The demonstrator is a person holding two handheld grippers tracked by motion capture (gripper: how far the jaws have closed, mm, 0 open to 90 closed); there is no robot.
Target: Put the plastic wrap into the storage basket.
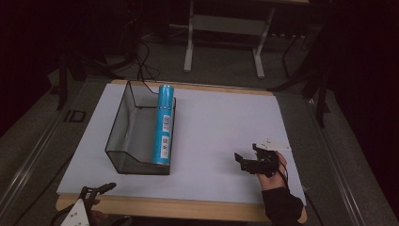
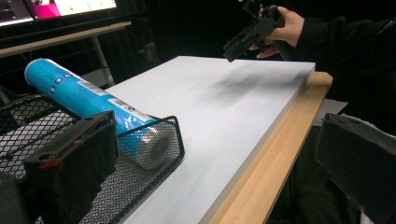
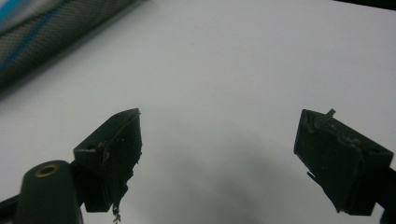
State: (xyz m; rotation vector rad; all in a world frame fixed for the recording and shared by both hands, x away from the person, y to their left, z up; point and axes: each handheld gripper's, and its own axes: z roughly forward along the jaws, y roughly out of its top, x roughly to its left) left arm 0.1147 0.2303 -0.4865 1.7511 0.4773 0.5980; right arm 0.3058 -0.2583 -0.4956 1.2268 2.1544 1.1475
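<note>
Nearest the high-view camera, at the bottom left, the left tongs (image 1: 101, 189) sit at the near wooden edge of the desk (image 1: 221, 127); their spread cannot be judged from this angle. At the near right, a hand in a dark sleeve holds the right tongs (image 1: 245, 155) above the white desk surface, jaws pointing left and spread apart. A black wire-mesh basket (image 1: 123, 136) stands on the left half of the desk. A blue cylindrical can (image 1: 163, 123) lies along the basket's right side, its length running near to far, its far end reaching past the basket's far rim. Table legs stand on the floor beyond the desk.

Left gripper view: the left tongs (image 2: 224, 154) are spread wide, one jaw at the lower left in front of the basket, the other at the lower right off the desk edge, with nothing between them. The blue can (image 2: 79, 95) lies in the mesh basket (image 2: 159, 154), its pale near end against the mesh wall. Farther off, the right hand (image 2: 285, 25) holds its tongs above the desk (image 2: 224, 116).

Right gripper view: the right tongs (image 3: 217, 144) are spread wide above the bare white desk (image 3: 224, 60), gripping nothing. At the upper left corner, a blurred strip of basket mesh (image 3: 51, 32) with blue behind it is visible.
</note>
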